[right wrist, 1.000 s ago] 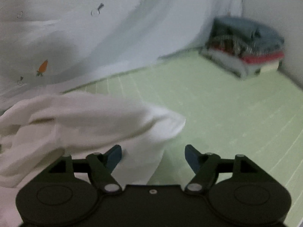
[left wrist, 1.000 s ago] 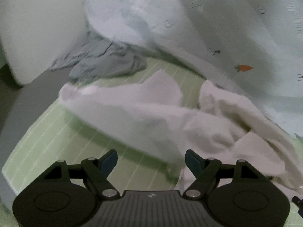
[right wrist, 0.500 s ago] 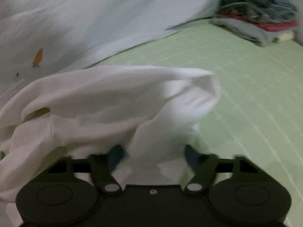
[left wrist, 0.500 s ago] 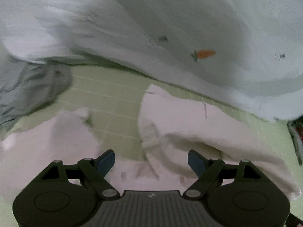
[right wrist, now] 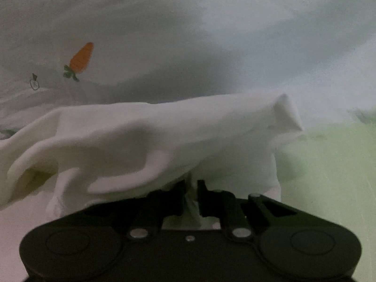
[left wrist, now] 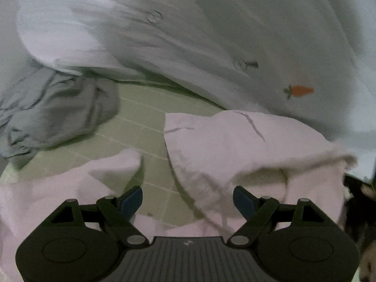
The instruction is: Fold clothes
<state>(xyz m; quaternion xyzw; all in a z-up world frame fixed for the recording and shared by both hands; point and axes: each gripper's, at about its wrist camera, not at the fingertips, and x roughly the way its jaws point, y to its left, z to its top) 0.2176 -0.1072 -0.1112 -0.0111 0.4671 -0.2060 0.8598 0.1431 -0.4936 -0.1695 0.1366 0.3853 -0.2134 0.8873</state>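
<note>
Right hand-held gripper (right wrist: pixel 193 188): jaws closing on a fold of the white garment (right wrist: pixel 164 136).
Left hand-held gripper (left wrist: pixel 187 196): jaws wide apart, empty, garment (left wrist: pixel 235 150) just ahead.

Setting: a bedroom in a home, and we read the work surface as a bed. We list our evidence. One green sheet (left wrist: pixel 141 122) with thin pale grid lines, spread flat as a bed covering. One large pale blue-white quilt (left wrist: pixel 211 47), bunched and heaped along the far side, printed with small orange carrots (left wrist: pixel 298 91) and tiny outline motifs, a pattern we take for household bedding. One crumpled grey garment (left wrist: pixel 54 110) lying loose on the sheet beside the quilt. One white garment (right wrist: pixel 164 136), rumpled, lying on the same sheet. Lighting is dim and soft, as indoors; we see only fabric surfaces throughout.
</note>
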